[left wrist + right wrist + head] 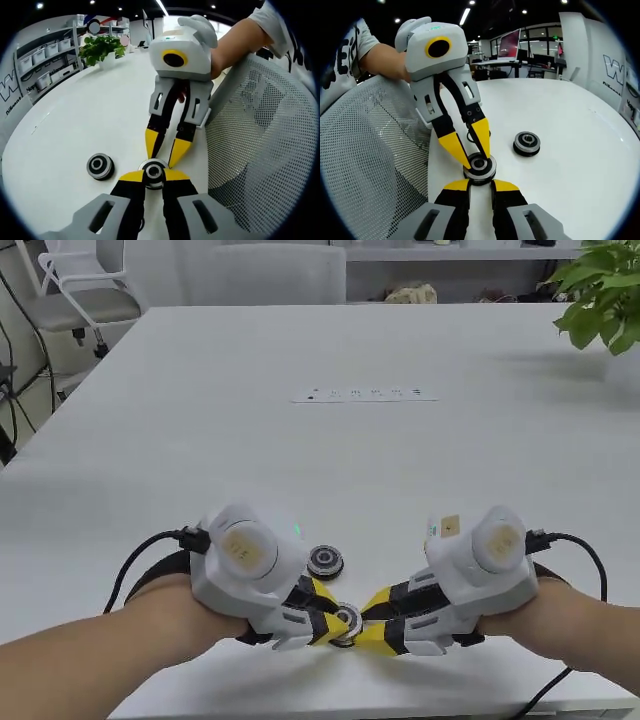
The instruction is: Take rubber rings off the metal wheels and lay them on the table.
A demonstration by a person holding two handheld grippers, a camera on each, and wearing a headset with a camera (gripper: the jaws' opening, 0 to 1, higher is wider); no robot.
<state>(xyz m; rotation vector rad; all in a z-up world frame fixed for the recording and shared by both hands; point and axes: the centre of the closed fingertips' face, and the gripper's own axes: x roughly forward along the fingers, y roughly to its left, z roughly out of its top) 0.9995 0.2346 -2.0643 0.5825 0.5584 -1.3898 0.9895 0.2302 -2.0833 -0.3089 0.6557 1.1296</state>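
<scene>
The task looks to be at its first ring, with nothing finished. The left gripper (153,176) and the right gripper (481,186) meet nose to nose over one wheel (480,166) at the near edge of the table (300,440), just in front of the person. Each gripper's yellow-tipped jaws are closed in against that wheel from opposite sides. Which pair bears on the metal and which on the rubber is too small to tell. The wheel's dark rubber ring (493,168) appears seated around the hub, so the pull that frees it is judged not yet made. The second wheel (100,166) sits flat on the table just beside the grippers (on the far side from the person), untouched, its own ring on. What remains, by this reading, is both rings: strip each one and lay it on the table.
</scene>
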